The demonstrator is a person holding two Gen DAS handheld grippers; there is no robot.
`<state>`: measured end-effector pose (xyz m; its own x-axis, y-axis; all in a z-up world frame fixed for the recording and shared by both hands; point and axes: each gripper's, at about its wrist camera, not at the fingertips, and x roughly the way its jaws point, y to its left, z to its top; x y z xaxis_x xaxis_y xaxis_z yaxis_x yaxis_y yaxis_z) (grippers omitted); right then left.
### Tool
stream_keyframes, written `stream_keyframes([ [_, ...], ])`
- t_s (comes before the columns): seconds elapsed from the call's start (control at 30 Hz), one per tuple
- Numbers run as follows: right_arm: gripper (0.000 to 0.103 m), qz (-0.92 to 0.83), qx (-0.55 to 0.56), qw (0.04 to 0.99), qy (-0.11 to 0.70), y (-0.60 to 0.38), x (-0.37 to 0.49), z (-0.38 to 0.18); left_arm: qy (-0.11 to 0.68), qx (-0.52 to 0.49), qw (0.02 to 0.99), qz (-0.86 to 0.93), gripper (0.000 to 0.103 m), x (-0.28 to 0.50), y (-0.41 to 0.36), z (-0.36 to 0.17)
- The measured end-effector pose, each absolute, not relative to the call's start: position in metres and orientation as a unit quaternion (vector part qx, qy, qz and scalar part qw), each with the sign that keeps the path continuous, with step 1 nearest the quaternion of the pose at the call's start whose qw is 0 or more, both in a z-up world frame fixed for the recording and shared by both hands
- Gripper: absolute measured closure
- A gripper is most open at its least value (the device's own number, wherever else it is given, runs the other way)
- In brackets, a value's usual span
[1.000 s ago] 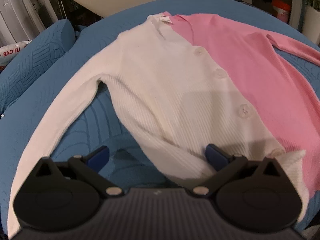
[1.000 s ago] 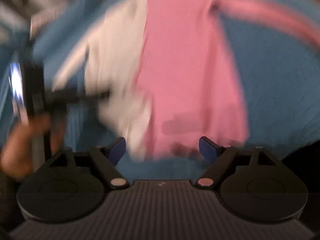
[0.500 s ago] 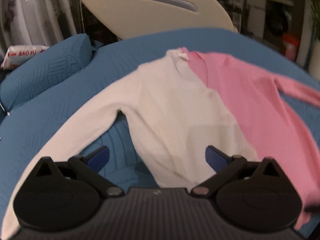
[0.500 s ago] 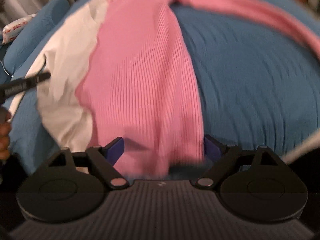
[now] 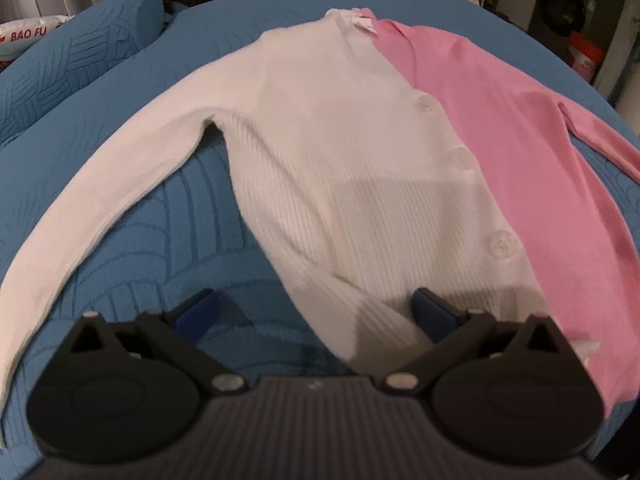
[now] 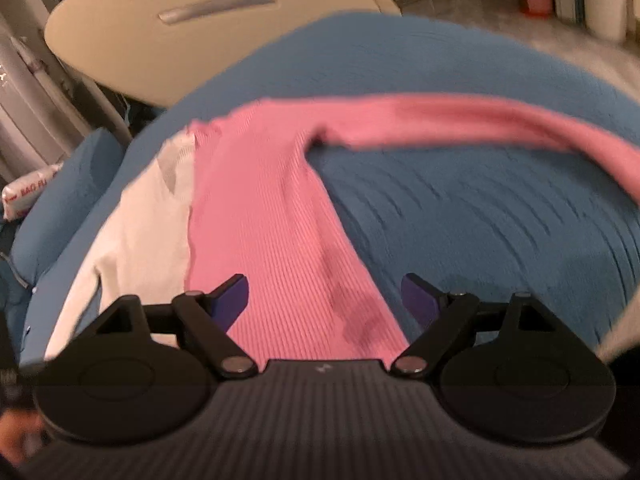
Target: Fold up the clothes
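Covering the whole surface, a blue quilted bedspread (image 5: pixel 168 216) carries a half-white, half-pink ribbed knit cardigan (image 5: pixel 360 168) laid flat, buttons up, sleeves spread to either side. Left gripper (image 5: pixel 316 312) hangs over the white hem, blue-tipped fingers (image 5: pixel 434 312) spread wide, nothing between them. Right gripper (image 6: pixel 324 296) sits over the pink hem, jaws likewise apart and empty; view blurred.
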<state>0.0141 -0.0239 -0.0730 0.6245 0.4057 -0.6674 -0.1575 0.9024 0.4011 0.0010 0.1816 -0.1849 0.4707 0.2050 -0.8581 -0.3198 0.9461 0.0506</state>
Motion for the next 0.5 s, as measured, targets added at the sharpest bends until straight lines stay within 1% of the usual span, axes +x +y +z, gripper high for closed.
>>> stream_keyframes([
  [0.13,0.017,0.199,0.12,0.893,0.386,0.006,0.041,-0.076,0.496,-0.051,0.855,0.143,0.0,-0.005,0.182,-0.185],
  [0.27,0.018,0.198,0.028,0.868,0.455,0.034,0.06,-0.107,0.5,-0.051,0.854,0.134,0.0,-0.012,0.185,-0.184],
  [0.37,0.017,0.211,-0.062,0.87,0.441,0.039,0.019,-0.107,0.509,-0.027,0.851,0.123,0.0,-0.018,0.181,-0.181],
  [0.5,0.017,0.239,-0.047,0.847,0.473,0.017,-0.016,-0.099,0.523,0.012,0.846,0.107,0.0,-0.025,0.173,-0.176],
])
